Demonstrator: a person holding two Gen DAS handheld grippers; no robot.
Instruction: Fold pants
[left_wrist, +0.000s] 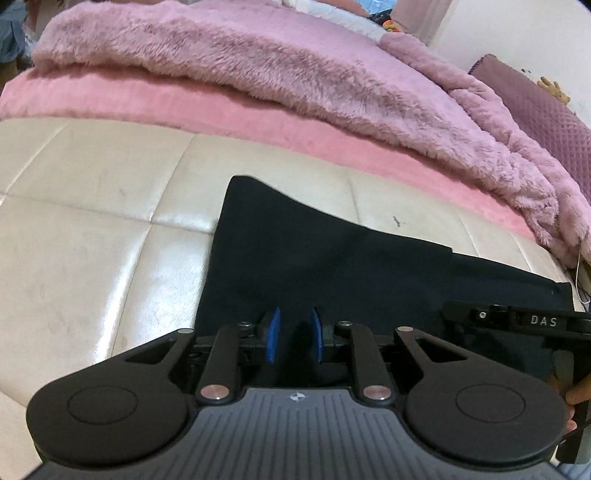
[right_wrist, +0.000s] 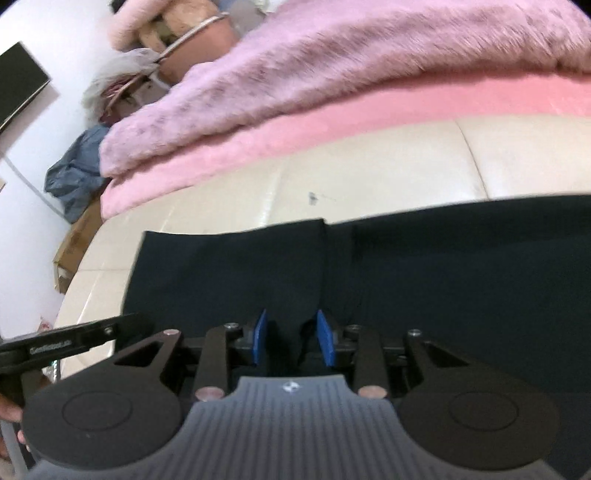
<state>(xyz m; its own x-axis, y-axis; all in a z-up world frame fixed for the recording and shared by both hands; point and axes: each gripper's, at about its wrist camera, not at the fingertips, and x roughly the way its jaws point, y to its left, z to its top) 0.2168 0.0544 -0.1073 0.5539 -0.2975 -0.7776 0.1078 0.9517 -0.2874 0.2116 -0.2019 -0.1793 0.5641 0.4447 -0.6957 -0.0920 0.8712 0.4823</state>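
Observation:
Dark navy pants (left_wrist: 314, 258) lie flat on a cream quilted surface (left_wrist: 92, 221). In the right wrist view the pants (right_wrist: 406, 266) spread wide, with a folded layer edge near the middle. My left gripper (left_wrist: 294, 338) is open, blue pads apart, low over the near edge of the pants. My right gripper (right_wrist: 290, 338) is open too, low over the cloth near that layer edge. Neither holds cloth. The right gripper's body shows at the right edge of the left wrist view (left_wrist: 517, 321); the left gripper's body shows at the left of the right wrist view (right_wrist: 66, 343).
A fluffy mauve blanket (left_wrist: 295, 66) and a pink blanket (left_wrist: 221, 107) lie piled along the far side. A purple cushion (left_wrist: 546, 118) sits far right. In the right wrist view, grey clothing (right_wrist: 77, 170), a cardboard box (right_wrist: 74, 240) and a dark screen (right_wrist: 18, 81) sit at left.

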